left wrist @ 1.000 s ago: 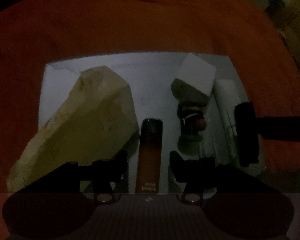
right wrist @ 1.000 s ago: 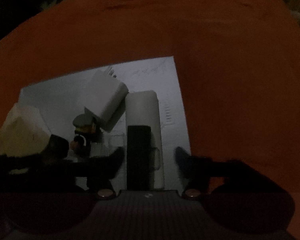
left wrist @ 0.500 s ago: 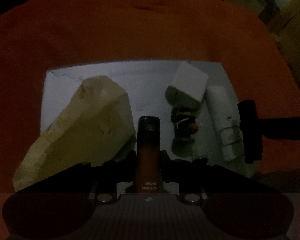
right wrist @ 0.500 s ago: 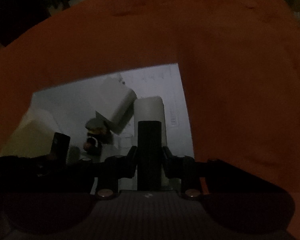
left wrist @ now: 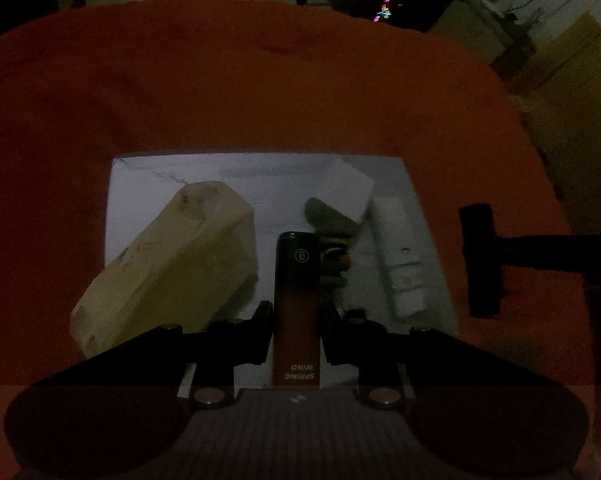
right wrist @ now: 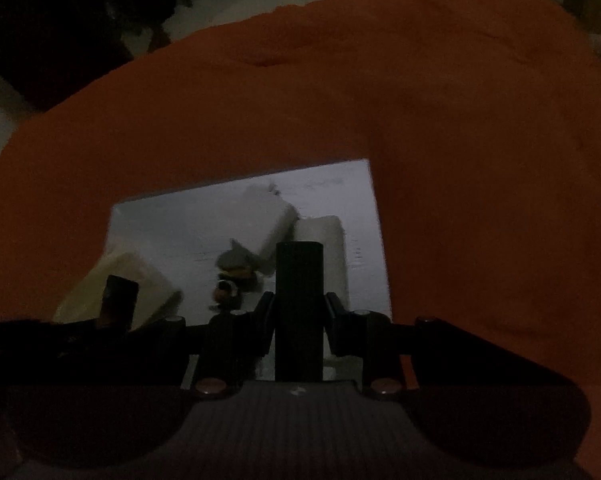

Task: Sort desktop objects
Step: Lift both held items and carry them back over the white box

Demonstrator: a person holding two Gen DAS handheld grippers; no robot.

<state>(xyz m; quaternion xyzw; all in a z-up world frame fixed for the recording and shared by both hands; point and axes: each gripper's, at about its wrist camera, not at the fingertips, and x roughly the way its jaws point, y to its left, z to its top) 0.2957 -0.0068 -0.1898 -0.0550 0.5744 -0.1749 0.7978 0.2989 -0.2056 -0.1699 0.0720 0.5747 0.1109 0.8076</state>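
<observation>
Risk sits in both grips at once; left gripper [left wrist: 296,314] pinches a slim red-to-black stick [left wrist: 296,300] low on its body, right gripper [right wrist: 298,316] clamps a black bar [right wrist: 299,304] likewise, so either could pivot or slide out over the white tray [left wrist: 140,184] at frame centre; orange cloth [left wrist: 260,92] fills the frame around it; beyond, at the top edge, dim room; cream block [left wrist: 168,264] left, white plug [left wrist: 346,188] upper right.

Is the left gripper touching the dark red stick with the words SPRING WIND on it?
Touching. In the left wrist view the left gripper has both fingers pressed against the sides of the dark red stick, with no gap on either side.
</observation>
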